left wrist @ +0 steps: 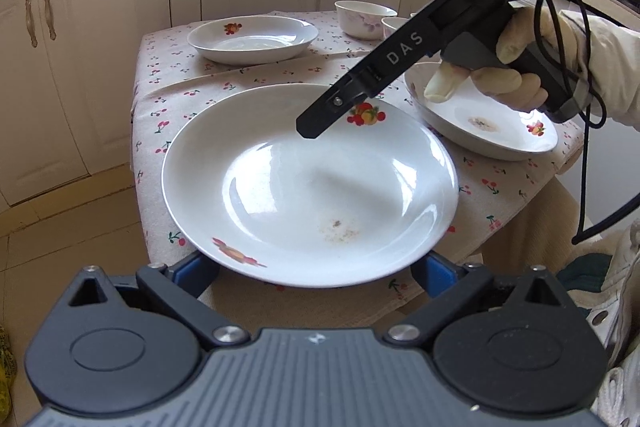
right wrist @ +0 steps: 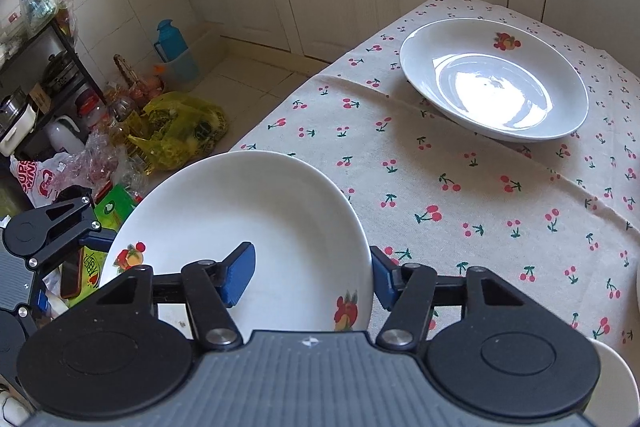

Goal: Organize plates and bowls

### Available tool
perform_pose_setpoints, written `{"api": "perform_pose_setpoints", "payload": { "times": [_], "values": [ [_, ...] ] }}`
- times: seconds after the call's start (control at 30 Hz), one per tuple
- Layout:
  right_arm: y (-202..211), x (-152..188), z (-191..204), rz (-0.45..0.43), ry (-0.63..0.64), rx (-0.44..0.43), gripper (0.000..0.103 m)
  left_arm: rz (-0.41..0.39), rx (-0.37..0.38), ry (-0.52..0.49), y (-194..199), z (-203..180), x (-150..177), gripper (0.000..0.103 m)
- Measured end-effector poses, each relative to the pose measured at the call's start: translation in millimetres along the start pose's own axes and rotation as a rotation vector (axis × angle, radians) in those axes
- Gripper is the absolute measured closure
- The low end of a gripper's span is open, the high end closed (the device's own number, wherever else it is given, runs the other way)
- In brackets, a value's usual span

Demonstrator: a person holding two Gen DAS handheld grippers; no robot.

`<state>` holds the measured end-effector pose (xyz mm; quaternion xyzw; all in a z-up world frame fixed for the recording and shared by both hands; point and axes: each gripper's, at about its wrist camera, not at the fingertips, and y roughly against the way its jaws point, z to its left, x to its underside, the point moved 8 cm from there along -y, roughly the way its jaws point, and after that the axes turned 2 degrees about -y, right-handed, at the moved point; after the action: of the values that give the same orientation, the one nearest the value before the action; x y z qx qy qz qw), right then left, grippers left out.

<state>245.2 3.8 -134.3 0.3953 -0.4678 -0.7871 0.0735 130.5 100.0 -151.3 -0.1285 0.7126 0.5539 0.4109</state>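
A white plate with fruit prints (left wrist: 308, 183) lies at the near edge of the cherry-print tablecloth (left wrist: 280, 71). My left gripper (left wrist: 316, 271) is wide open, its blue pads (left wrist: 192, 271) either side of the plate's near rim. My right gripper (right wrist: 312, 277) is open over the same plate (right wrist: 240, 227), one pad (right wrist: 240, 275) above its inside, the other outside the rim. It shows in the left wrist view (left wrist: 312, 123) above the plate's far rim. A second plate (left wrist: 252, 39) sits far left, a third (left wrist: 480, 119) right, two bowls (left wrist: 362, 19) behind.
White kitchen cabinets (left wrist: 100, 47) stand behind the table. The floor to the left holds bags, bottles and a blue jug (right wrist: 172, 47). A shelf rack (right wrist: 36, 79) with pots stands at the far left. A cable (left wrist: 584, 147) hangs from the right gripper.
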Motion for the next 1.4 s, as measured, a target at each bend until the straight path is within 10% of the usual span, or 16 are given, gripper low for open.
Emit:
{"api": "perform_pose_setpoints", "payload": {
  "times": [1.4],
  "values": [
    [-1.9,-33.6,-80.3,-0.085,-0.124,0.135,0.037,-0.003,0.067,-0.082,-65.9,13.6,-60.4,0.003]
  ]
}}
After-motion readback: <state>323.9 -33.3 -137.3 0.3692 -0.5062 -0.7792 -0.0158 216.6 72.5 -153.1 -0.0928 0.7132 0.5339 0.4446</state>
